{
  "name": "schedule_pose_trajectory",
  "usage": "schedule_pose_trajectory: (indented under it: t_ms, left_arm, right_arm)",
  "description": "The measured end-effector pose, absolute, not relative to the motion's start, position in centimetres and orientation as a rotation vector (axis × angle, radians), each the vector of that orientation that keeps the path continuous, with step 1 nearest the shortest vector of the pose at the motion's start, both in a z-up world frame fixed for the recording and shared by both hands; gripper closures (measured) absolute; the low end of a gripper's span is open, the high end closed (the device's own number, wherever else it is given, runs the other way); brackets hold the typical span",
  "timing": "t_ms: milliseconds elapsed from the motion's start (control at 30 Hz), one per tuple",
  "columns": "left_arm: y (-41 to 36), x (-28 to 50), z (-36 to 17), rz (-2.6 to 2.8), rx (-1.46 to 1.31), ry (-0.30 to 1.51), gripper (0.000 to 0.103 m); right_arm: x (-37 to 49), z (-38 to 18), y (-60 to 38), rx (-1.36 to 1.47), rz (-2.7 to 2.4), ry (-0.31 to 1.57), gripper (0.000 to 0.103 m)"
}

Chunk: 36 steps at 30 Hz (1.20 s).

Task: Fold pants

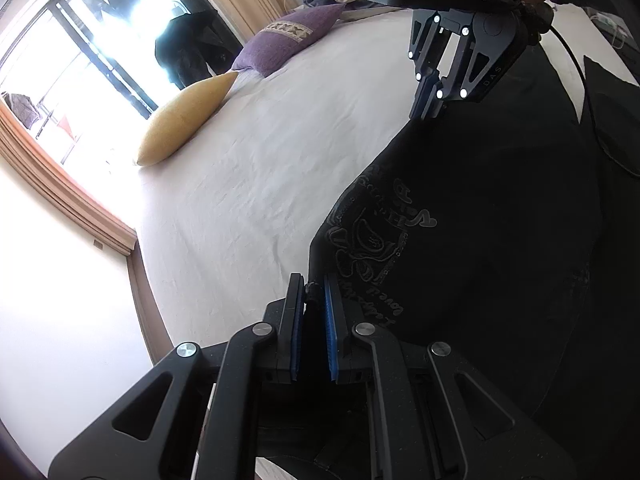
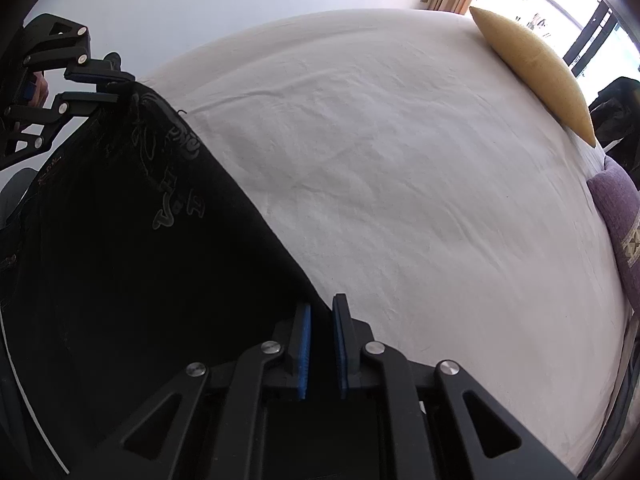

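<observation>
pants (image 1: 480,240) with grey scrawled print, lettering unreadable, in both claws

A bed (image 2: 400,160) with a pale creased sheet carries black pants (image 2: 140,240) (printed), a yellow pillow (image 2: 536,68) and a purple cushion (image 1: 288,38).

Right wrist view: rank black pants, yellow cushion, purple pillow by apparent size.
1. Black printed fabric pants, largest, though nearest the camera, so inflated.
2. Yellow pointed cushion.
3. Purple woven pillow, cut off by the frame edge, so its true size is unsure.
</observation>
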<state>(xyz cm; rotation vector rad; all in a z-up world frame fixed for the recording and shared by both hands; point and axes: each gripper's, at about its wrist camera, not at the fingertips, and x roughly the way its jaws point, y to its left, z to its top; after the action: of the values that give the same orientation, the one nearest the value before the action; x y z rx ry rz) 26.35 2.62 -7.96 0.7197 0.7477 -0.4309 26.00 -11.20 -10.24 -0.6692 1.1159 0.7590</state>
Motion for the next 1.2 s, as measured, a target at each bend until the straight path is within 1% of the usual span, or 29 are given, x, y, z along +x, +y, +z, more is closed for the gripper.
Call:
schedule_pose_trajectory:
  t_ms: [300, 533, 800, 833, 1200]
  left_arm:
    - [3.4, 24.6, -6.5, -0.421, 0.679, 0.731, 0.094]
    - [3.3, 22.0, -4.4, -0.421, 0.632, 0.693, 0.094]
    - [2.7, 17.8, -2.6, -0.433, 0.581, 0.673, 0.094]
    - [2.5, 17.0, -2.5, -0.440, 0.582, 0.671, 0.096]
    - [0.5, 7.6, -3.7, -0.510, 0.600, 0.697, 0.096]
  right_arm:
    - [24.8, -8.9, -11.2, -0.637, 0.712, 1.074, 0.099]
    - [22.5, -7.3, -10.5, -0.575, 0.673, 0.998, 0.101]
    - [16.1, -4.6, -9.1, -0.539, 0.688, 0.911, 0.101]
    - [15.0, -4.6, -8.8, -0.547, 0.688, 0.907, 0.101]
    - [6.5, -5.6, -10.1, -0.429, 0.646, 0.888, 0.101]
